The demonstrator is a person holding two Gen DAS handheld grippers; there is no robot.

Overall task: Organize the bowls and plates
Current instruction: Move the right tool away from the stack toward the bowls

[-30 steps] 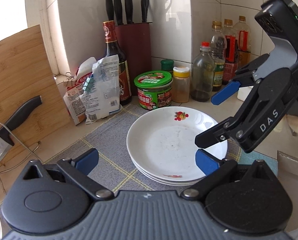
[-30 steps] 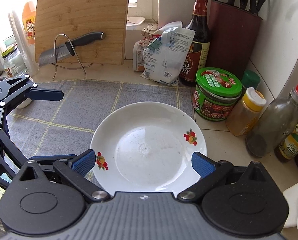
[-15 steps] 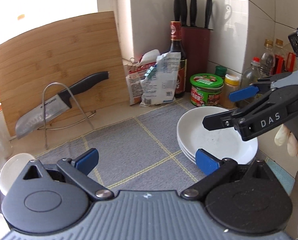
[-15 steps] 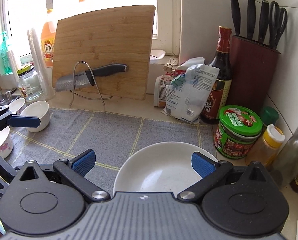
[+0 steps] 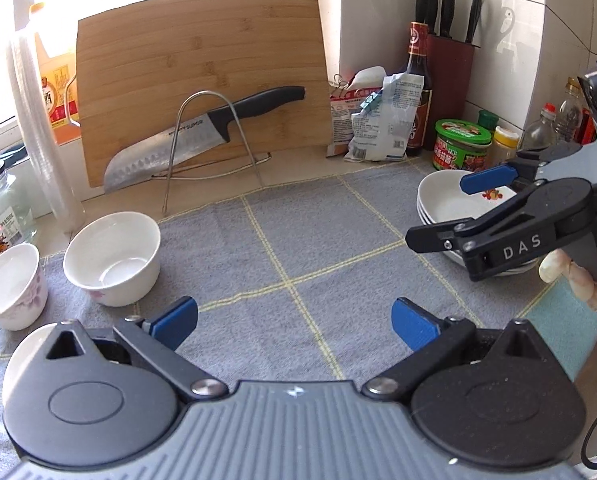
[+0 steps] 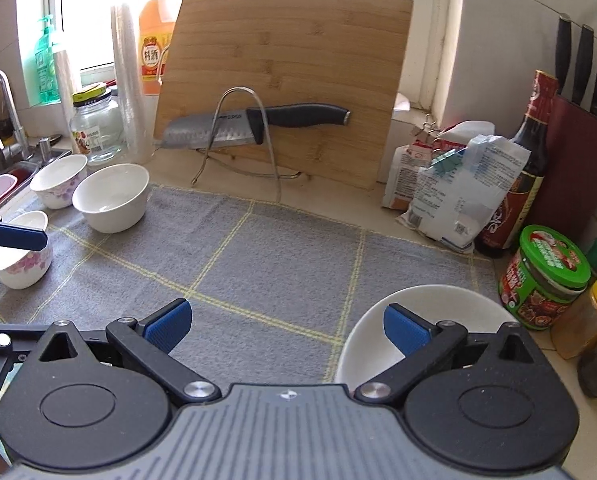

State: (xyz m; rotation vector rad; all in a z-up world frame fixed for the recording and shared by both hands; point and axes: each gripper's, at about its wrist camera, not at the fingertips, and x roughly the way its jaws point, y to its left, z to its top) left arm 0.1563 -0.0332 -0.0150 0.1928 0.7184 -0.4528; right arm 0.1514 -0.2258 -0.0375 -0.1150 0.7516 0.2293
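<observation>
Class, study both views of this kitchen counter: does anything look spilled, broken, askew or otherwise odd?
Nothing stands out. The plates sit stacked on the mat, the bowls stand upright, and no spill or breakage shows. The knife rests slanted in its wire stand, which looks deliberate. Both hand-held grippers, left and right, are open.

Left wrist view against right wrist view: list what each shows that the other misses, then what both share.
Only the left wrist view shows the right gripper from outside, open above the stacked plates, and the full knife block.

Only the right wrist view shows the faucet, the sink edge, the green soap bottle and a third bowl with pink flowers.

Both show the cutting board, the knife on its wire stand, the plain white bowl, the grey mat and the green-lidded jar.
</observation>
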